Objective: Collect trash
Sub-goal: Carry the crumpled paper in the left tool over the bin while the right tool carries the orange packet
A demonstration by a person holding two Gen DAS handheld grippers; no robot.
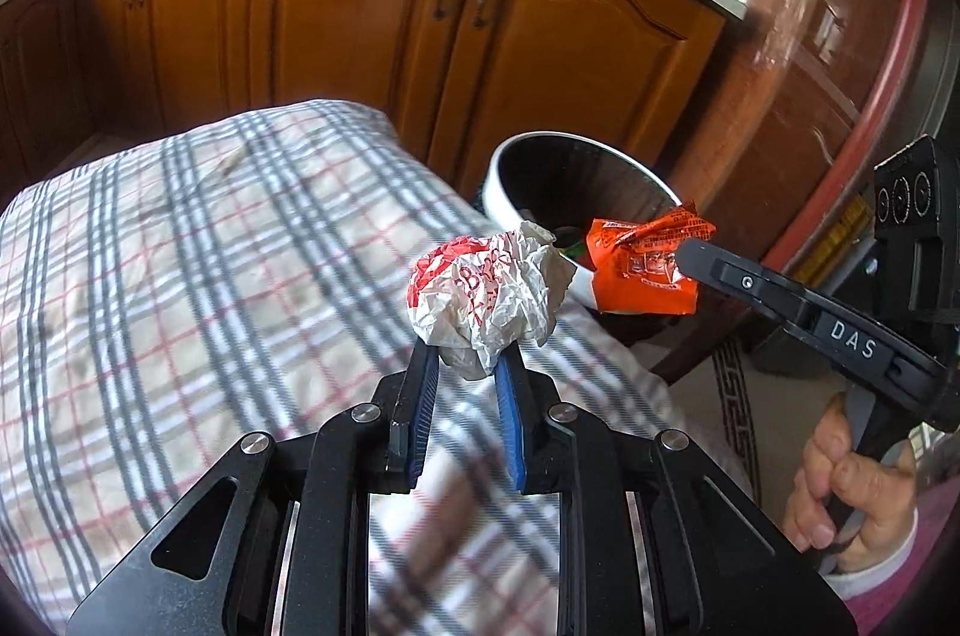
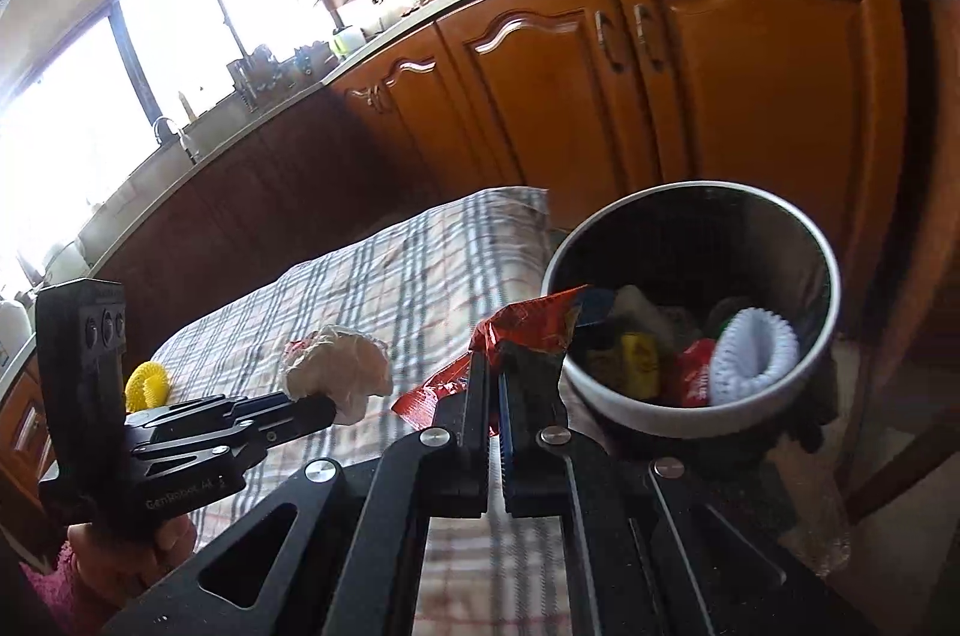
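Note:
My left gripper (image 1: 468, 357) is shut on a crumpled white and red paper ball (image 1: 483, 297), held above the checked tablecloth (image 1: 180, 276). In the right wrist view the same paper ball (image 2: 339, 372) sits at the tip of the left gripper (image 2: 318, 405). My right gripper (image 2: 495, 366) is shut on a flat orange-red wrapper (image 2: 528, 321), next to the rim of the round bin (image 2: 774, 411). From the left wrist view the wrapper (image 1: 645, 264) hangs at the near rim of the bin (image 1: 510, 156), pinched by the right gripper (image 1: 684, 255).
The bin holds several pieces of trash, among them a white ribbed piece (image 2: 756, 354) and a yellow packet (image 2: 639, 363). A yellow scrubber (image 2: 147, 384) lies on the cloth at the left. Wooden kitchen cabinets (image 1: 360, 36) stand behind the table. A hand (image 1: 840, 492) grips the right gripper's handle.

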